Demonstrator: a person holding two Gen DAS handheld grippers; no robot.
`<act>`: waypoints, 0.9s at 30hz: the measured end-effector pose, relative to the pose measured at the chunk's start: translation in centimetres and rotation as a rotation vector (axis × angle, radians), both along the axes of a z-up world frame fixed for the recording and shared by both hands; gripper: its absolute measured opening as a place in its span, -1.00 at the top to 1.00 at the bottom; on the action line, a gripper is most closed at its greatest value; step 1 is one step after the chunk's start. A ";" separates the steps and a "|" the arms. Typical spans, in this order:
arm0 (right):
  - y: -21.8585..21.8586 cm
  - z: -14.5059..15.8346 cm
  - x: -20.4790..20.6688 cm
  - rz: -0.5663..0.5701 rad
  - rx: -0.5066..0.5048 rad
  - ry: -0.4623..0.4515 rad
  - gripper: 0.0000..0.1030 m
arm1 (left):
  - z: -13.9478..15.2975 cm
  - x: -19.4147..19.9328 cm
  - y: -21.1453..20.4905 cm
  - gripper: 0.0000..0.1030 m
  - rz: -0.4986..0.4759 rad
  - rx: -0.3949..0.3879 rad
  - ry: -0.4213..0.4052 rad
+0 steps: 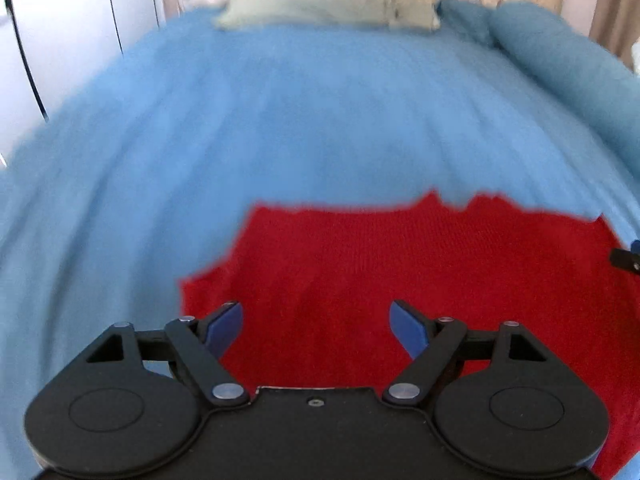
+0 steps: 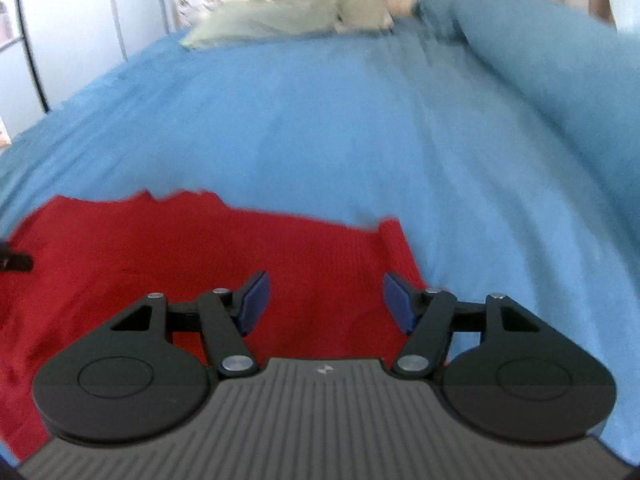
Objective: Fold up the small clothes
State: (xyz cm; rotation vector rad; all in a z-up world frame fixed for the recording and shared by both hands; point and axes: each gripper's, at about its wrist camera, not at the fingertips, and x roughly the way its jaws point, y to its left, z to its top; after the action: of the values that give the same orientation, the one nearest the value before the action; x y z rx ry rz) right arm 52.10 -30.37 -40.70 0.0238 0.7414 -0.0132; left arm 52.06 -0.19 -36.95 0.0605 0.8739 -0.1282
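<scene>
Red garment (image 1: pixel 400 264) flat on blue bedspread (image 1: pixel 280 120) | grey-green pillow (image 1: pixel 320 10) far end | both jaws apart, empty

Soft, even daylight is seen; both views are smeared by motion blur, and edges are bent by fisheye distortion.

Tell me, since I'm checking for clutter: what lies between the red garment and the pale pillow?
Only bare blue bedspread lies between the red garment and pale pillow, shown in both wrist views.

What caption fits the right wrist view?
Open right tool above a red knit garment lying on a blue bedspread.
</scene>
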 end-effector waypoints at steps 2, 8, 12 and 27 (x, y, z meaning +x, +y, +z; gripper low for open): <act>0.2 2.5 -2.2 0.012 -0.006 -0.049 -0.53 | 2.6 -1.7 -0.1 -0.65 -0.001 0.023 -0.073; 0.3 9.6 -10.2 -0.058 -0.014 -0.095 -1.00 | 8.9 -8.3 -2.0 -1.00 0.035 0.119 -0.182; 0.2 10.3 -16.3 -0.166 0.037 -0.018 -1.00 | 7.9 -10.7 -4.0 -1.00 0.004 0.067 -0.075; -3.1 -2.4 -22.4 -0.457 0.513 0.073 -0.70 | 0.2 -11.6 -12.8 -1.00 -0.198 0.003 0.072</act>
State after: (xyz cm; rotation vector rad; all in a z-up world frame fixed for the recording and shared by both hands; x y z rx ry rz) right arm 29.73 -33.46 -43.12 0.6852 0.7831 -0.2608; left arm 40.50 -13.00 -36.78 0.1461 0.9390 -0.3159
